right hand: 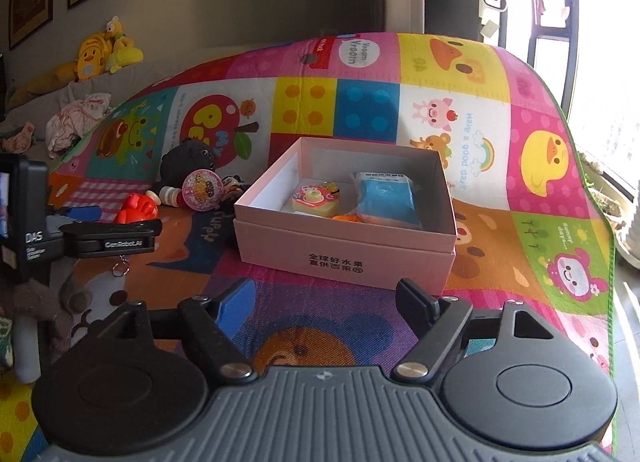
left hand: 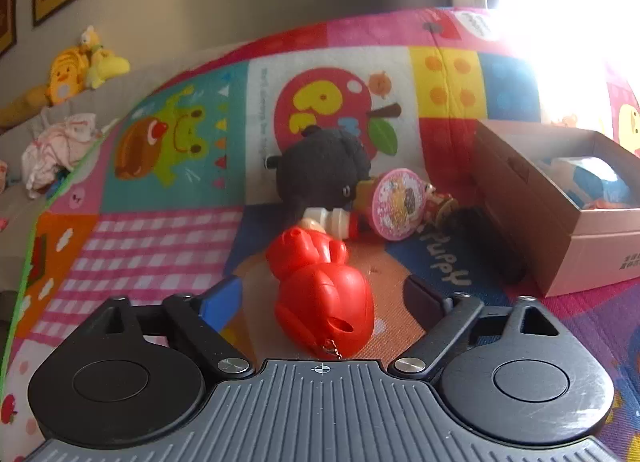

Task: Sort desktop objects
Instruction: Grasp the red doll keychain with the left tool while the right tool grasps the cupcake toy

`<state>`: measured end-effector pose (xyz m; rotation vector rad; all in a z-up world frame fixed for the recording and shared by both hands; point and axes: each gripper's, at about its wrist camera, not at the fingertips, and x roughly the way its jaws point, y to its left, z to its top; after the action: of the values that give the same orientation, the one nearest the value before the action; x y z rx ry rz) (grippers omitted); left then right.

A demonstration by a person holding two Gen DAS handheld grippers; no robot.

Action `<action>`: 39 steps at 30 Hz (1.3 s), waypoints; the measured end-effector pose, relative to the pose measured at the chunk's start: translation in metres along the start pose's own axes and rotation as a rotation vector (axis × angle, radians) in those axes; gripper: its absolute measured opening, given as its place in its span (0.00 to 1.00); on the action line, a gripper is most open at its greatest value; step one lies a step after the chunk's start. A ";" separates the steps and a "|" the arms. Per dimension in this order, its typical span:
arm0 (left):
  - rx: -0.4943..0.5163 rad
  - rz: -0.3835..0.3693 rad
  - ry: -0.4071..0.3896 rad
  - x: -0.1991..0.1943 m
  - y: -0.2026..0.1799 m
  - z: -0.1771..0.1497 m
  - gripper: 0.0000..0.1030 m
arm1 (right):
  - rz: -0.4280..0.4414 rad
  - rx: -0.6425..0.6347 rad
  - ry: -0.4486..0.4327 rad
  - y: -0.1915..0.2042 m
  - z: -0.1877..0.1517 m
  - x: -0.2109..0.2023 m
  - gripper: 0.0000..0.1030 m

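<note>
A red plastic toy (left hand: 320, 294) with a small key chain lies on the play mat between the fingers of my left gripper (left hand: 324, 298). There is a gap on both sides, so the gripper is open. Beyond it sit a black plush (left hand: 320, 170), a white and red wooden toy (left hand: 332, 220) and a pink round disc (left hand: 396, 204). My right gripper (right hand: 326, 298) stands open and empty before the pink box (right hand: 344, 250). Inside lie a yellow-pink round toy (right hand: 314, 200), a blue packet (right hand: 386, 198) and something orange (right hand: 346, 218). The left gripper (right hand: 105, 222) shows left of the box.
The pink box (left hand: 592, 246) stands to the right of the toy pile, with a dark object (left hand: 500, 246) against its side. A sofa with yellow plush toys (right hand: 96, 54) and crumpled cloth (right hand: 78, 118) borders the mat at the left. A brown plush (right hand: 36, 302) lies near left.
</note>
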<state>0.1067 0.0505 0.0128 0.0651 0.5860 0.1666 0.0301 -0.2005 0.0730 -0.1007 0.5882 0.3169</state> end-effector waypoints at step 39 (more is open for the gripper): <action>-0.456 0.048 -0.078 -0.015 0.084 -0.023 1.00 | 0.100 -0.267 0.138 0.155 0.086 0.203 0.54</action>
<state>0.0703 0.1313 0.0110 -0.3552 0.4576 0.3390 0.1855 0.0159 0.0301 -0.3535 0.6871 0.4878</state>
